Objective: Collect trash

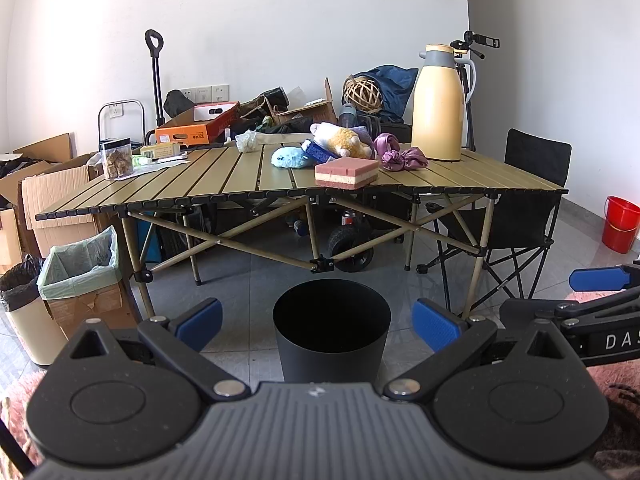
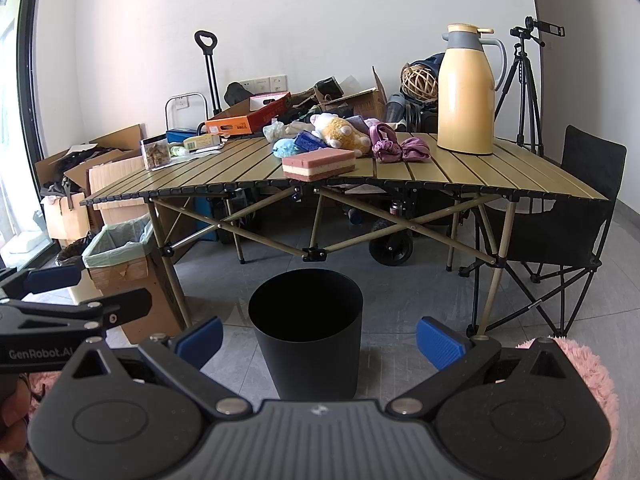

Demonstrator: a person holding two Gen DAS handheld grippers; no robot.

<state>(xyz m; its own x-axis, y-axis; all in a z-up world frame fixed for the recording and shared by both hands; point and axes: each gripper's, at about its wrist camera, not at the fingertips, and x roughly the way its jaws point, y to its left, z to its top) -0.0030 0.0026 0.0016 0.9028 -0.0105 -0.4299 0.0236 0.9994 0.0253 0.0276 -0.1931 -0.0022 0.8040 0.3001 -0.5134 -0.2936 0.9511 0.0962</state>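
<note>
A black bin (image 1: 332, 328) stands on the grey floor in front of a slatted folding table (image 1: 224, 180), and its inside is too dark to show any contents. The left gripper (image 1: 318, 326) hangs just above and before the bin with its blue fingers (image 1: 434, 326) spread wide and nothing between them; the right gripper (image 2: 320, 340) is held the same way, jaws wide and empty, with the bin between its pads. To the left of the table a cardboard box lined with a pale green bag (image 1: 82, 268) stands on the floor, beside a cream bin with a black liner (image 1: 24, 312); what lies in either cannot be made out. On the table sit a clear jar (image 1: 117, 159) holding brown lumps, a yellow thermos jug (image 1: 438, 104), a pink and white sponge block (image 1: 347, 173), a blue plush (image 1: 290, 157), a yellow and white plush (image 1: 340, 140), purple cloth (image 1: 400, 156) and a crumpled white wad (image 1: 249, 141) near the far edge. An orange carton (image 1: 196, 130) lies behind the table. The left wrist view alone shows a red bucket (image 1: 620, 224) by the right wall, while the right wrist view alone shows a full tripod (image 2: 526, 80), a dark window frame (image 2: 30, 100) at the left edge and open cardboard boxes (image 2: 80, 184) with dark items inside. A black folding chair (image 2: 572, 216) stands at the table's right end.
</note>
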